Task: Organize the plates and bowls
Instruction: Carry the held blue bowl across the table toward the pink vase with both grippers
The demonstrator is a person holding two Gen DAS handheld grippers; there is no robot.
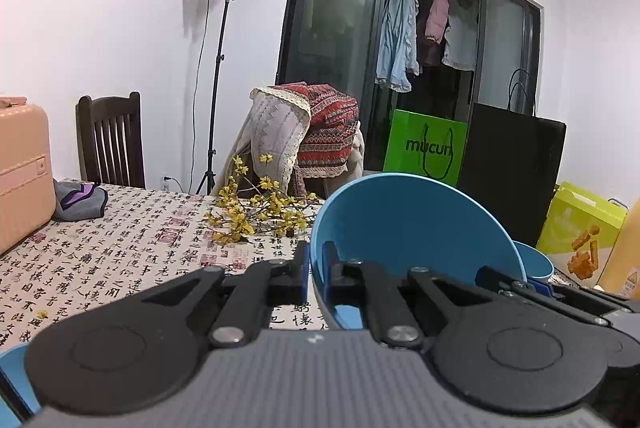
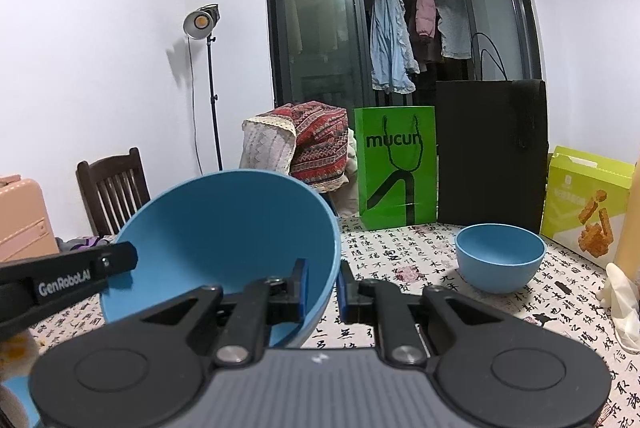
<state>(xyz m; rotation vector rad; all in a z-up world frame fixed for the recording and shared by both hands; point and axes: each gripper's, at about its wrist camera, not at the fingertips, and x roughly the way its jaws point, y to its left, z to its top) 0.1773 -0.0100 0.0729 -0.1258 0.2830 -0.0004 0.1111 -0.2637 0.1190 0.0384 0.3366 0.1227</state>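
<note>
Big blue bowl (image 2: 224, 240) is off the table, tilted, held at both sides of its rim: left gripper (image 1: 316, 274) pinches the left edge, right gripper (image 2: 322, 286) pinches the right edge. Small blue bowl (image 2: 500, 258) sits upright on the patterned tablecloth (image 2: 404, 256), to the right near the green bag (image 2: 394, 167). Step looks like a mid-carry toward stacking. Next: level the big bowl, set it down, nest the small one inside.

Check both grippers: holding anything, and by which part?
Both clamp one big blue bowl by its rim: left gripper on the left side, right gripper on the right. The small bowl sits untouched.
</note>
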